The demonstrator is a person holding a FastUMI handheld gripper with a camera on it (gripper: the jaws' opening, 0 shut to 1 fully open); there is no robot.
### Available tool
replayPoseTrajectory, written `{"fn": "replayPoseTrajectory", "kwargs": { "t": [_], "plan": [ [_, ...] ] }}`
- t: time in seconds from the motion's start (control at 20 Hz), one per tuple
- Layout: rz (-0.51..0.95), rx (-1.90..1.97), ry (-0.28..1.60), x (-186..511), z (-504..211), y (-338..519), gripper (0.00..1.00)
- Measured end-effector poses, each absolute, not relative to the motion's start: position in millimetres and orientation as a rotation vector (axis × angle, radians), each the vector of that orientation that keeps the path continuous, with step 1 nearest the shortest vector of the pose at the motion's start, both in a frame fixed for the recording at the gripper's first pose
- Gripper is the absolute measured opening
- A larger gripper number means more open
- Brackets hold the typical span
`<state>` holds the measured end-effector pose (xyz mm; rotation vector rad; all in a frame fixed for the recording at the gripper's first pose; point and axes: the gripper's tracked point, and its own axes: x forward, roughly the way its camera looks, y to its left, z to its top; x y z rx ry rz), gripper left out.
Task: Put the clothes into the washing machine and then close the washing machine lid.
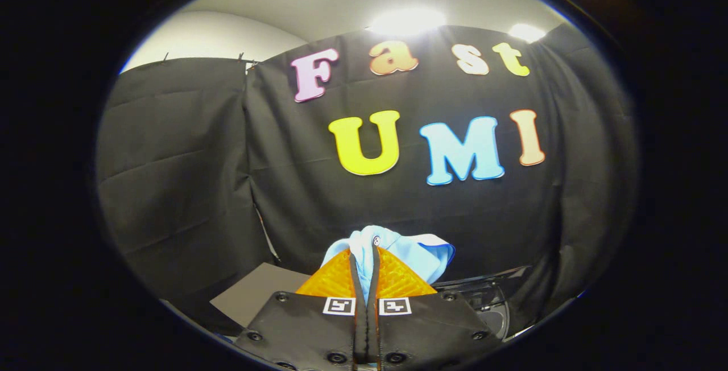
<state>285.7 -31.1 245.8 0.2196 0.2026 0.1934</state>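
Note:
My gripper (365, 257) is shut on a light blue garment (406, 254). The cloth is pinched between both fingers and bunches up above and to the right of the fingertips, held up in the air in front of the booth's black wall. A small button on the cloth sits right at the fingertips. Below and to the right of the fingers lies part of the washing machine (489, 300), dark with a round opening; its lid is hidden from me.
A grey-brown flat surface (259, 294) lies low to the left of the fingers. The black cloth wall stands close ahead and wraps around both sides. Bright ceiling lamps shine above the wall.

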Motion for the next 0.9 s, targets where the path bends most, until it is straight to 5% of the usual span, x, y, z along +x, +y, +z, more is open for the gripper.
{"fn": "replayPoseTrajectory", "kwargs": {
  "t": [0.9],
  "plan": [
    [0.047,0.238,0.301,284,181,-136,0.01]
  ]
}}
